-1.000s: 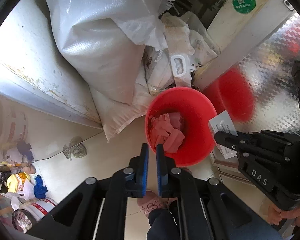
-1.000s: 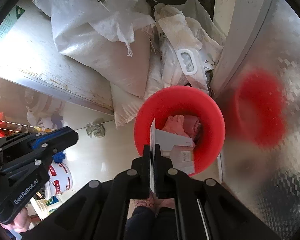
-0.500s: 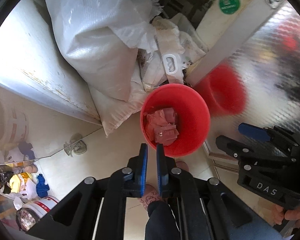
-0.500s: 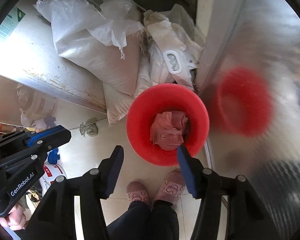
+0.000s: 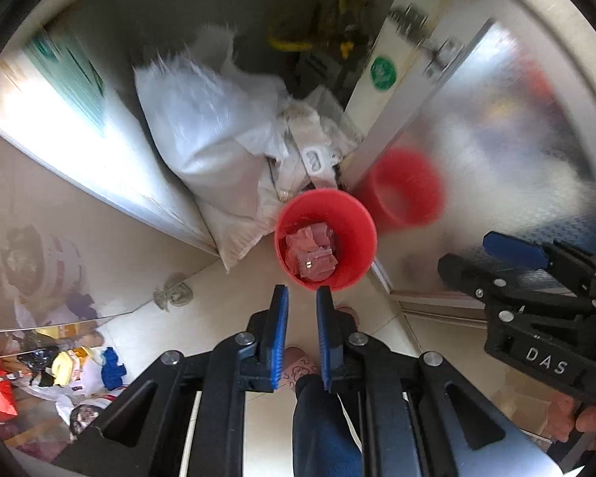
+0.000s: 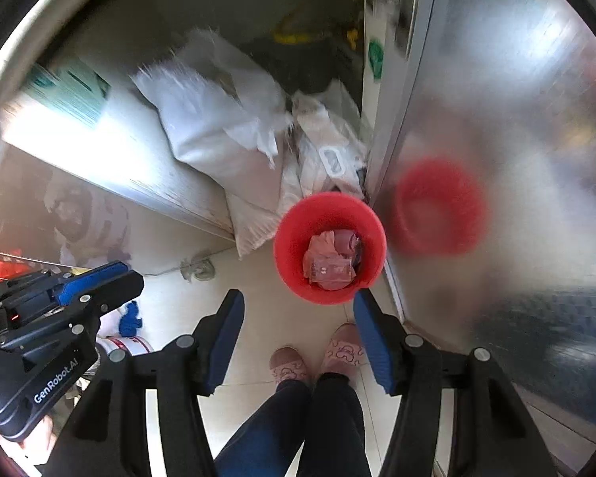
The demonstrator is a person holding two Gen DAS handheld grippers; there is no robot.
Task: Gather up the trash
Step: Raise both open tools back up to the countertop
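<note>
A red bucket (image 5: 359,246) stands on the tiled floor in the corner, far below both grippers. Crumpled pink trash (image 5: 310,252) lies inside it, also seen in the right wrist view as trash (image 6: 331,262) within the bucket (image 6: 290,246). My left gripper (image 5: 302,292) points down above the bucket's near side; its jaws are opening, with a narrow gap and nothing between the blue pads. My right gripper (image 6: 298,298) is open wide and empty, also over the near rim. Each view shows the other gripper at its edge: the right gripper (image 5: 473,256) and the left gripper (image 6: 133,276).
White woven sacks (image 5: 202,139) and bags lean in the corner behind the bucket. A shiny metal panel (image 5: 496,159) on the right mirrors the bucket as a red blur. The person's slippered feet (image 6: 286,365) stand just before it. Colourful clutter (image 5: 59,361) lies at lower left.
Both grippers have risen well above the bucket. The right gripper opened and let go of a white card, which is no longer between its pads. The left jaws have parted slightly.
</note>
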